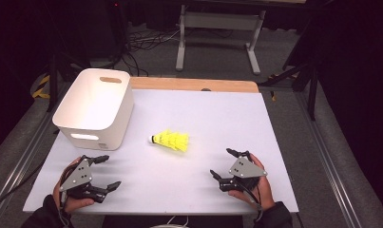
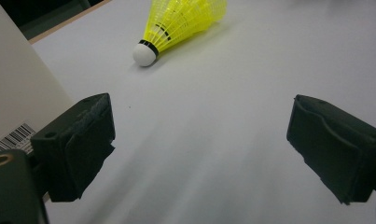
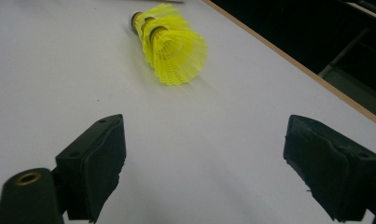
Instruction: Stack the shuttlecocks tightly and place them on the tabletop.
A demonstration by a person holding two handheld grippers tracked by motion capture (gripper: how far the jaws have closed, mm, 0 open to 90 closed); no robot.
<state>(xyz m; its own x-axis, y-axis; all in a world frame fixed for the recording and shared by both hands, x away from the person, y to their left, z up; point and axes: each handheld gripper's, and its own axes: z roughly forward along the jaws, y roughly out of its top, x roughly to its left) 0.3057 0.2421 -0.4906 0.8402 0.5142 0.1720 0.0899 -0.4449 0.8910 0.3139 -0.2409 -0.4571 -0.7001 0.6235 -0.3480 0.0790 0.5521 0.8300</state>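
Observation:
A short stack of nested yellow shuttlecocks (image 1: 171, 140) lies on its side near the middle of the white table top (image 1: 203, 114), white cork end pointing left. In the left gripper view the shuttlecocks (image 2: 181, 21) lie far ahead of my left gripper (image 2: 199, 126), cork toward me. In the right gripper view the shuttlecocks (image 3: 171, 44) show their open skirt. My left gripper (image 1: 111, 172) rests at the front left, open and empty. At the front right my right gripper (image 1: 221, 163) is open too, its jaws wide apart with nothing between them (image 3: 204, 140).
A white plastic bin (image 1: 118, 123) with handle slots stands at the table's left, just beyond my left gripper; its wall (image 2: 17, 93) with a barcode label is close by. A wooden strip (image 1: 194, 84) edges the far side. Table legs and cables lie beyond.

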